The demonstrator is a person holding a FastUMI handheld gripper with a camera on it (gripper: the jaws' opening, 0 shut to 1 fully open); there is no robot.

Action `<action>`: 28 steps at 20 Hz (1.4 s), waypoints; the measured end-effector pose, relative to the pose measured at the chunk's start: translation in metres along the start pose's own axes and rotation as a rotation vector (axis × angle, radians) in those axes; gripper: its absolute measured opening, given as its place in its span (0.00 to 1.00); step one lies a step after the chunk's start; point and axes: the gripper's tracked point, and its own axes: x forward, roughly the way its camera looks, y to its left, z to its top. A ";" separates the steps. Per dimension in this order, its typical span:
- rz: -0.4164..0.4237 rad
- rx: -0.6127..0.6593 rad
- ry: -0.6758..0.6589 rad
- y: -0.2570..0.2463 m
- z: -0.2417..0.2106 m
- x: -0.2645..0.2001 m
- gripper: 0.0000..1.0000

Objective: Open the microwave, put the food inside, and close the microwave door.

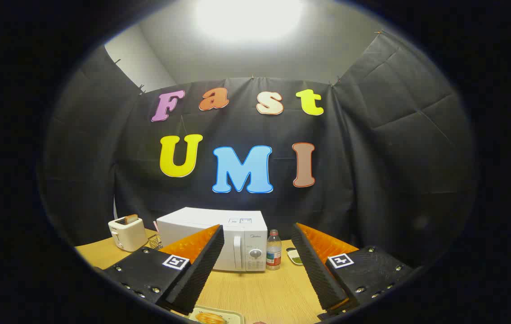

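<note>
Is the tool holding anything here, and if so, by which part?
Nothing is held. The tool is open, its fingers apart and touching nothing, with the closed microwave beyond them across the table.

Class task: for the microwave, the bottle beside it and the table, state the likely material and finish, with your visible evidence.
Microwave: probably painted metal or plastic; smooth white casing, soft sheen. Bottle: likely clear plastic; see-through body, coloured cap. Table: wood or wood-look laminate; pale grain lines, matte. The gripper hangs open, well short of the microwave.
</note>
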 end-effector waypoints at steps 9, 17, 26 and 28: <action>0.010 0.007 -0.017 0.009 0.011 0.010 0.96; 0.006 0.030 -0.011 0.013 0.008 0.020 0.97; 0.035 0.024 0.018 0.026 -0.012 0.063 0.97; 0.041 0.027 0.019 0.027 -0.017 0.078 0.97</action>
